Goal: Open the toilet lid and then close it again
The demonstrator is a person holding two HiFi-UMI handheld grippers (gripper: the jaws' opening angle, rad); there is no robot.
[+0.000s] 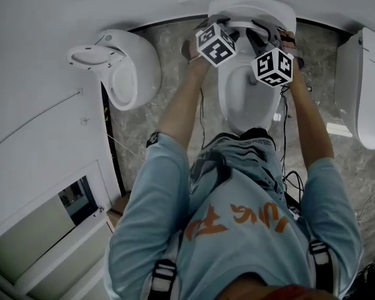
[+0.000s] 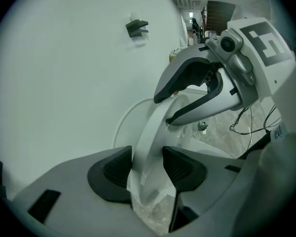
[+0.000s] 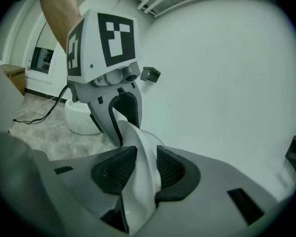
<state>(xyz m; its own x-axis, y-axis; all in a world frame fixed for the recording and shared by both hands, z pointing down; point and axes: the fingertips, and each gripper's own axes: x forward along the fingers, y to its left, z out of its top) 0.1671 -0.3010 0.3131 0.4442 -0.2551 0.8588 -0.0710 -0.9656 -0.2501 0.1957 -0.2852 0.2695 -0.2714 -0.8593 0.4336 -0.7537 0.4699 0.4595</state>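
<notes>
- Toilet lid (image 2: 150, 127) is pinched at its rim by left claw (image 2: 147, 169) and right claw (image 3: 138, 169), one per side, for even control.
- It is held raised near the far wall (image 2: 64, 83), likely for lowering.

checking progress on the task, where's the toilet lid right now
Head view, top centre: the toilet lid stands raised near the wall above the bowl, its rim between the jaws of the left gripper and the right gripper.

White toilet lid (image 1: 239, 8) stands raised, close to upright.
</notes>
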